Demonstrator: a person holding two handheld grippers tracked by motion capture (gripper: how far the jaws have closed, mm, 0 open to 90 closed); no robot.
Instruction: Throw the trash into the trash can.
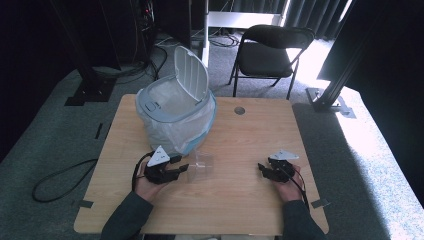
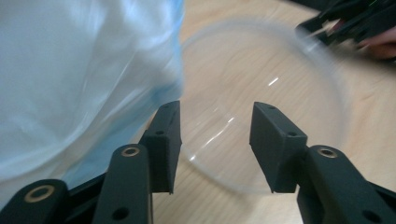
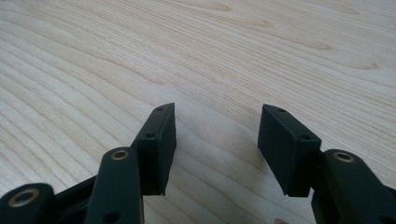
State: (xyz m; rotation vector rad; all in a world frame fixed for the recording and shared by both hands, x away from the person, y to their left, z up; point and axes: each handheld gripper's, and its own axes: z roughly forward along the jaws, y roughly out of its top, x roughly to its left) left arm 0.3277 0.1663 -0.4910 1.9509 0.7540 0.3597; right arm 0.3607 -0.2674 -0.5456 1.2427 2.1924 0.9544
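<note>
A clear plastic cup point(image 1: 202, 165) sits on the wooden table point(image 1: 240, 205), just in front of a lined bin point(image 1: 175, 117). My left gripper point(image 1: 182, 169) points right at the cup with its jaws apart. In the left gripper view the cup point(image 2: 261, 60) looms as a blurred clear ring just beyond my left gripper point(image 2: 215, 109), and neither pad presses on it. My right gripper point(image 1: 261, 167) rests low near the table's right side, pointing left. In its own view my right gripper point(image 3: 217, 109) stands open over bare wood.
The bin's white flip lid point(image 1: 191, 75) stands up and its pale bag point(image 2: 79, 70) bulges close on the left of my left jaw. A black folding chair point(image 1: 270, 50) stands beyond the table. A round cable hole point(image 1: 239, 110) lies near the far edge.
</note>
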